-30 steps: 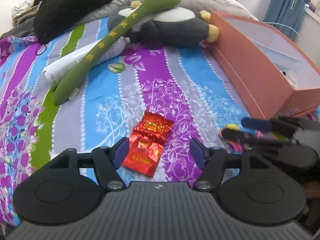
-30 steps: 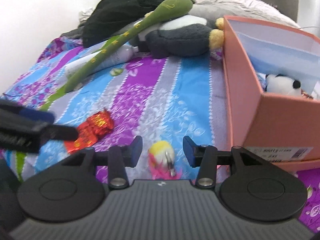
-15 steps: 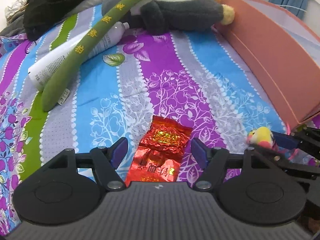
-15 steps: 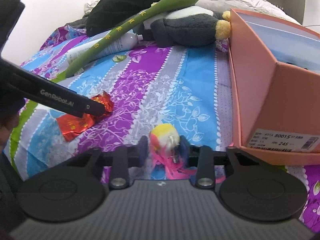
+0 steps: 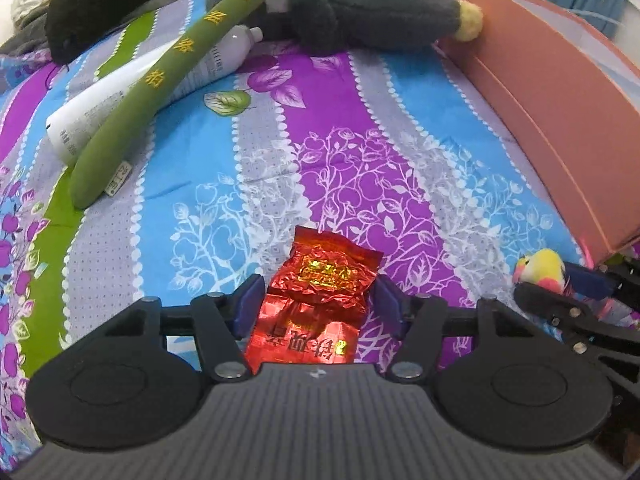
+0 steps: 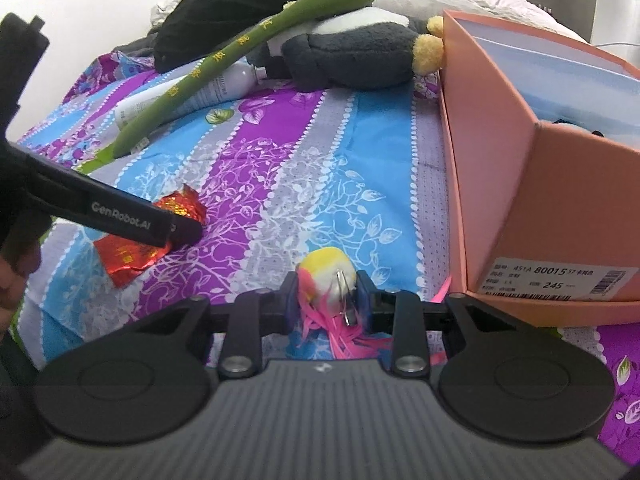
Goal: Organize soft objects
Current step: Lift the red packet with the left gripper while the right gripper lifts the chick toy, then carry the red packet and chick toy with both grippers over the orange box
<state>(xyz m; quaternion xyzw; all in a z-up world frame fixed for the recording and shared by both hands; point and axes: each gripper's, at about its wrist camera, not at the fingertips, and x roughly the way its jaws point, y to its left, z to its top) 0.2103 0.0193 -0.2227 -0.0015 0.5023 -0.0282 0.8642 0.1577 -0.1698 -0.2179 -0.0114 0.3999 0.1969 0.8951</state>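
Since a second ago my left gripper (image 5: 316,304) has dropped down and forward over the red foil packet (image 5: 320,292), which now sits between the blue pads; the jaws have just been closing a bit, but I see thin gaps on both sides, so spread, not pinching yet. My right gripper (image 6: 326,300) has just been closing too, and its pads are now pressed onto the small yellow-pink plush toy (image 6: 326,276), whose pink tassels spill out underneath. Both things lie on the striped bedsheet (image 5: 400,160), packet well left of the toy, toy near the front corner of the pink box (image 6: 540,200).

Handling guess: the packet is light, crinkly foil, probably slippery and easily crushed, so take it across the puffy middle, not the flat sealed edge. The toy is soft and squashy with a metal clip on its side; grip the round body, not the tassels. The green plush snake (image 5: 160,80) and grey plush (image 5: 360,4) are still waiting farther back.
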